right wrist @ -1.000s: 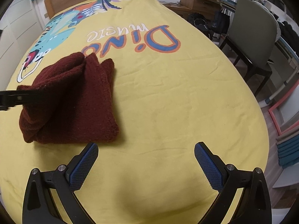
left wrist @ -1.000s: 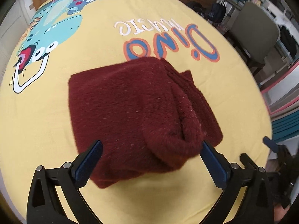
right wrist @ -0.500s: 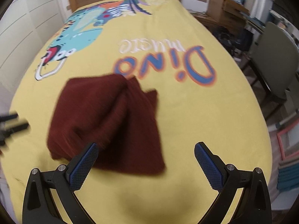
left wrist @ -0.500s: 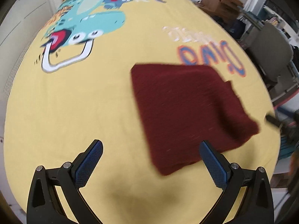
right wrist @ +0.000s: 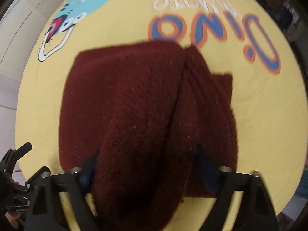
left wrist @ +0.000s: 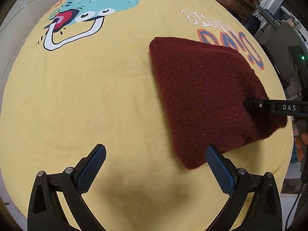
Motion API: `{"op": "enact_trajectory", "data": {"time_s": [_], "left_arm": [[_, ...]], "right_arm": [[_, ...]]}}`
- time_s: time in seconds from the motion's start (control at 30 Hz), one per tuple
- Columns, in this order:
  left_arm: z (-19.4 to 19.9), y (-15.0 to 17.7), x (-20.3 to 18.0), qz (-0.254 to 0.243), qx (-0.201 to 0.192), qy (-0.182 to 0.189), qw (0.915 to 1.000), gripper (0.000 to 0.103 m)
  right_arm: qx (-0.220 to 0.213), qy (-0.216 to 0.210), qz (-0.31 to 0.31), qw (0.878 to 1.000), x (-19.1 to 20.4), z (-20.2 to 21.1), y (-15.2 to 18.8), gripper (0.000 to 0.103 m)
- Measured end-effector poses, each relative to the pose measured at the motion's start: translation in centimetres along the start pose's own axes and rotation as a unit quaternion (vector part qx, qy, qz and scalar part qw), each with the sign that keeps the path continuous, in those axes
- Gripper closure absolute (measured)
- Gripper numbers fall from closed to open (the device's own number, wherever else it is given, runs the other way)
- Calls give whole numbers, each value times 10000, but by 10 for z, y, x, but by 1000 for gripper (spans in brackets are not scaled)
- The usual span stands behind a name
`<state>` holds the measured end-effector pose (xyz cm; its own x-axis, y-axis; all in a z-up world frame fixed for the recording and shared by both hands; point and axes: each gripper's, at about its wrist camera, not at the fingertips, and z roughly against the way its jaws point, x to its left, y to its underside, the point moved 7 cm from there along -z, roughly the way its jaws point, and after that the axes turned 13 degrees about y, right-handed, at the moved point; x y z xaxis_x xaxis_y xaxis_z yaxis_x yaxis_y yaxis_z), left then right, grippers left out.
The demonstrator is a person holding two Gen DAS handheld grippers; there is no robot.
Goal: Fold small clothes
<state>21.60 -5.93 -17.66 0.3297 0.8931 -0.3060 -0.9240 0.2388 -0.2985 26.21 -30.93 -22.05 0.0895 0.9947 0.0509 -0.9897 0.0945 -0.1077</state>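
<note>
Two grippers work over a yellow dinosaur-print bedspread (left wrist: 96,96): left gripper (left wrist: 156,165) gapes empty, right gripper (right wrist: 148,165) straddles the folded maroon knit garment (left wrist: 202,96), grip unclear.

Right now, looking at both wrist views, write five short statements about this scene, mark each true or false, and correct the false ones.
1. The left gripper is open and holds nothing. True.
2. The maroon garment lies on a yellow bedspread. True.
3. The right gripper is well away from the garment. False: its fingers straddle the fabric.
4. The bedspread is plain. False: it carries a dinosaur print.
5. The garment lies fully spread out. False: it is folded over.
</note>
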Motion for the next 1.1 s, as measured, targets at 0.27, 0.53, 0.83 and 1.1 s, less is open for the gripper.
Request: {"op": "enact_trajectory", "data": {"time_s": [0.27,0.53,0.83,1.1], "left_arm": [[0,-2,-12,-148,-3,5,9999,1],[-9,-3,-29,-259,28,68,9996,1],[-17,-2,-32,-311,143,5,9994,1],[-20,-21,-43,-427,64,40,9991,1]], "right_arm": [[-733,-308,-164,9967,-25,44,2,72],[-809,338,-155,9960,-75,43,25,73],[-550,1007,-117,9933,-96,10,39,25],[-1091,840,-119,9904,-88,61,24,20]]}}
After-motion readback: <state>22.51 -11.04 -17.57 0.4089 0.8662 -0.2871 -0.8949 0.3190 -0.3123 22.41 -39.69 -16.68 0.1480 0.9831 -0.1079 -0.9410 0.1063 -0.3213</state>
